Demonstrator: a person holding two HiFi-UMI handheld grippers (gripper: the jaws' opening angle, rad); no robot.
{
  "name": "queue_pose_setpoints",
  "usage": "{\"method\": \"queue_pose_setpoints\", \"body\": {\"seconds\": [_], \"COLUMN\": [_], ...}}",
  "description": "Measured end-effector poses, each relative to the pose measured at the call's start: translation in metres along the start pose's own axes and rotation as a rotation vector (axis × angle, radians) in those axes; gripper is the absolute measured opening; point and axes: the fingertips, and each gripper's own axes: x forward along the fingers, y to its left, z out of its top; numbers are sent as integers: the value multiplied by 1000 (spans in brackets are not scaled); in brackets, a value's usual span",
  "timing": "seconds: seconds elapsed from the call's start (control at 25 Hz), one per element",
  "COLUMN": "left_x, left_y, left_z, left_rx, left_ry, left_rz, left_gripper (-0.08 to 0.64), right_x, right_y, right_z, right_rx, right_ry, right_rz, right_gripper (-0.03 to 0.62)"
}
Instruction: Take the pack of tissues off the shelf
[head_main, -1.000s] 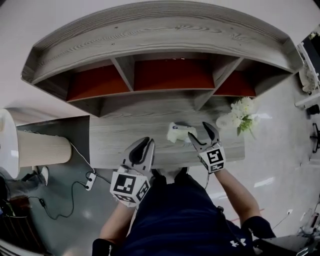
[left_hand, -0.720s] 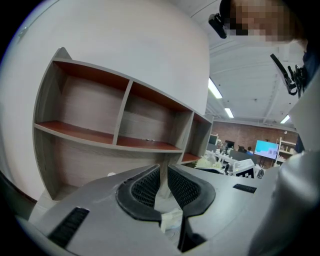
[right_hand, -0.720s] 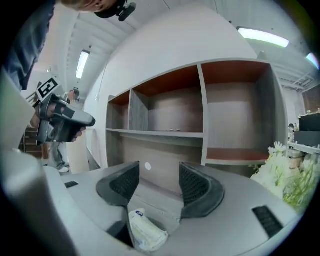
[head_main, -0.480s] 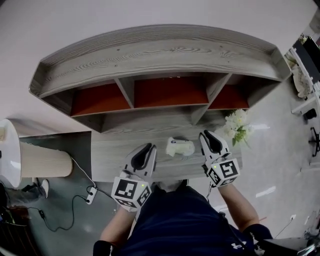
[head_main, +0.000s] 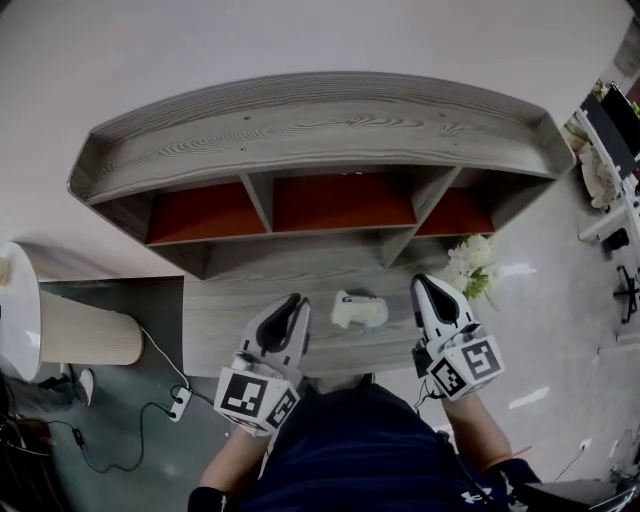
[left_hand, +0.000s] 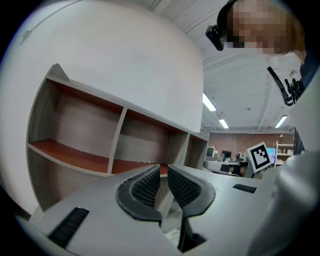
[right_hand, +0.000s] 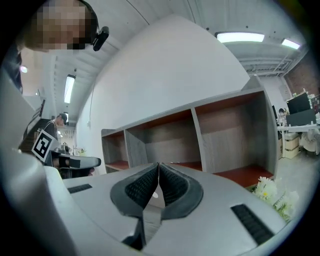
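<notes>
1. The pack of tissues (head_main: 358, 310) lies on the tabletop (head_main: 225, 320) at the lower centre of the head view. It sits in front of the shelf (head_main: 320, 130), between the two grippers, and neither touches it.
2. The right gripper (head_main: 426, 287) has just been closing its jaws, which now meet at the tips with nothing between them. The left gripper (head_main: 294, 302) holds its jaws a narrow slit apart, also empty.
3. We judge the main risk thus: if the pack must travel further, shut jaws can only shove it along the tabletop or off its near edge. The right gripper would have to open first.
4. The white flowers (head_main: 470, 265) stand just right of the right gripper, and a careless sweep that way could topple them.
5. Neither gripper view shows the pack, so we place it from the head view alone.
6. The three shelf compartments look bare, but their back corners sit in shadow. We cannot read the pack's print or tell how full it is.
</notes>
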Motion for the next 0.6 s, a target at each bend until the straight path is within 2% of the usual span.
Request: {"method": "queue_pose_setpoints", "body": {"seconds": [0.16, 0.6], "left_x": [-3, -9], "left_y": [6, 13], "left_z": [12, 14], "left_rx": [15, 23], "left_ry": [-30, -35], "left_rz": [13, 36], "left_gripper": [58, 58], "right_x": [0, 7], "right_y": [4, 5], "right_z": [19, 18], "right_rx": [-24, -20], "right_ry": [-46, -54], "right_rz": [10, -1], "right_gripper": [17, 17]}}
